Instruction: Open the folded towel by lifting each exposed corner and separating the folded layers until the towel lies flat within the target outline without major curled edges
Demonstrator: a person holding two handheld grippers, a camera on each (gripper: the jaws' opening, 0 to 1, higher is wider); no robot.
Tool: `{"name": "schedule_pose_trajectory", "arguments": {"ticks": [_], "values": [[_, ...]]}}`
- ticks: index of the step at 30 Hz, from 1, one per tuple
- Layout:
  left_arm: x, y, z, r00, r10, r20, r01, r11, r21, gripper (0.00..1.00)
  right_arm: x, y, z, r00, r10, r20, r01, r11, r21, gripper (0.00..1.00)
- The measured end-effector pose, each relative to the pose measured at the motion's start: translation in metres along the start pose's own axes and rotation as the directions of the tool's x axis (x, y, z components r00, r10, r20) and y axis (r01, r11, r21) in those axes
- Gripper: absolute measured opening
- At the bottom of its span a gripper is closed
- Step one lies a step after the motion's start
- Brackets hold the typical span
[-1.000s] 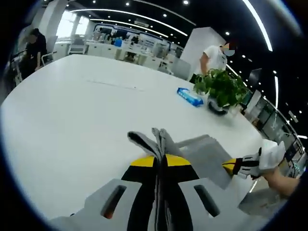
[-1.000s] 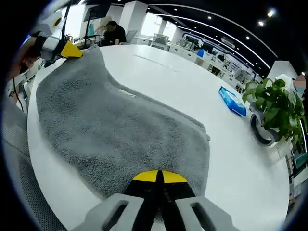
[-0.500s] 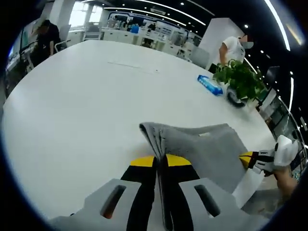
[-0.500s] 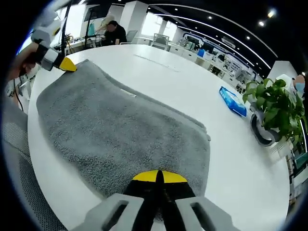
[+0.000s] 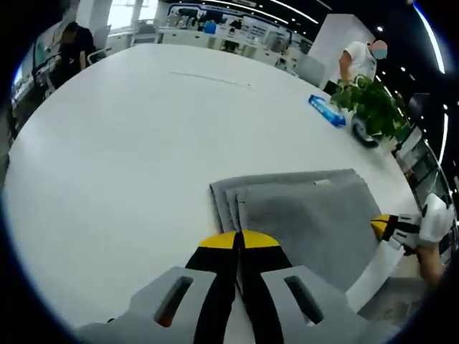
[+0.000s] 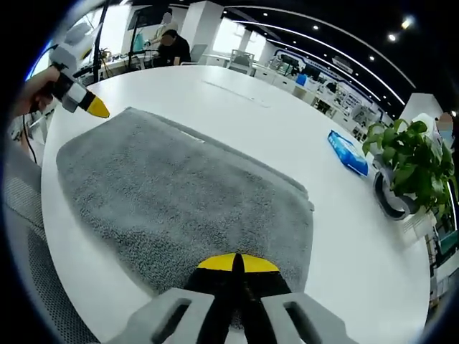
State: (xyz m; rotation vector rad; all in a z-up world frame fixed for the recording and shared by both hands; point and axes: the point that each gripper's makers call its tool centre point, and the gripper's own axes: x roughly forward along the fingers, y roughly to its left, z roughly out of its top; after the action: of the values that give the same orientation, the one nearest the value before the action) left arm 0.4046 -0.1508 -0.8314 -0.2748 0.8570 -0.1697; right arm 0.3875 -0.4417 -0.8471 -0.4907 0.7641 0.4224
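Observation:
A grey towel [image 5: 301,215] [image 6: 186,193] lies spread on the round white table [image 5: 129,129] [image 6: 287,122], near its edge. Stacked folded layers show along its left edge in the left gripper view. My left gripper [image 5: 240,240] is shut with nothing in it, just off the towel's near corner. In the right gripper view the left gripper [image 6: 95,108] hovers beside the far left corner, slightly apart from the cloth. My right gripper [image 6: 235,262] is shut on the towel's near edge. In the left gripper view the right gripper [image 5: 381,226] sits at the towel's right edge.
A potted plant [image 5: 373,107] [image 6: 409,161] and a blue packet [image 5: 326,111] [image 6: 346,150] stand on the table's far side. A mesh chair [image 6: 50,301] is by the table's edge. People [image 5: 72,50] are at the far rim.
The left gripper lowered the towel corner onto the table, let it go and drew back. The towel now lies flat. The right gripper has held still.

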Motion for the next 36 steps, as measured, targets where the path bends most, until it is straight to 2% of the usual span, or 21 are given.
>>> {"name": "schedule_pose_trajectory", "arguments": {"ticks": [7,12,16,20,23,27,29,30,31,33,36], "values": [[0.006,0.002,-0.012,0.998,0.033,-0.051,-0.029,0.997,0.073,0.0,0.0,0.0,0.0,1.0,0.001,-0.001,-0.001,1.0,0.003,0.0],[0.008,0.003,-0.015,0.997,0.054,-0.058,-0.046,0.989,0.143,0.0,0.0,0.0,0.0,1.0,0.001,0.0,-0.001,1.0,0.007,0.0],[0.009,0.003,-0.015,0.997,0.057,-0.05,-0.049,0.987,0.151,0.0,0.0,0.0,0.0,1.0,-0.001,0.0,0.001,1.0,0.009,0.0],[0.009,0.002,-0.015,0.997,0.064,-0.042,-0.054,0.979,0.196,0.0,0.0,0.001,0.0,1.0,-0.003,-0.001,0.003,1.0,0.007,0.0],[0.009,0.003,-0.015,0.997,0.058,-0.042,-0.049,0.982,0.182,0.0,0.0,0.001,0.0,1.0,-0.004,-0.001,0.004,1.0,0.006,0.0],[0.011,0.002,-0.013,0.999,0.02,-0.027,-0.018,0.998,0.065,0.0,0.0,0.0,0.001,1.0,-0.007,-0.002,0.007,1.0,0.008,0.0],[0.009,0.002,-0.011,1.0,0.02,-0.025,-0.018,0.998,0.059,0.02,-0.001,0.0,0.002,1.0,-0.008,-0.001,0.008,1.0,0.029,0.0],[0.007,0.002,-0.009,1.0,0.021,-0.015,-0.02,0.998,0.066,0.03,-0.002,-0.001,0.004,1.0,-0.005,0.002,0.005,0.999,0.044,0.0],[0.006,0.003,0.002,0.998,0.038,0.04,-0.042,0.995,0.087,0.04,-0.003,-0.001,0.005,1.0,-0.004,0.01,0.003,0.998,0.06,0.0],[0.002,0.003,0.011,0.995,0.052,0.08,-0.061,0.991,0.117,0.04,-0.005,-0.002,0.01,0.999,-0.006,0.034,0.002,0.996,0.094,0.03],[-0.003,-0.008,0.025,0.989,0.016,0.147,-0.037,0.989,0.14,0.05,-0.01,0.009,0.034,0.989,0.044,0.138,-0.064,0.988,0.141,0.08]]}}
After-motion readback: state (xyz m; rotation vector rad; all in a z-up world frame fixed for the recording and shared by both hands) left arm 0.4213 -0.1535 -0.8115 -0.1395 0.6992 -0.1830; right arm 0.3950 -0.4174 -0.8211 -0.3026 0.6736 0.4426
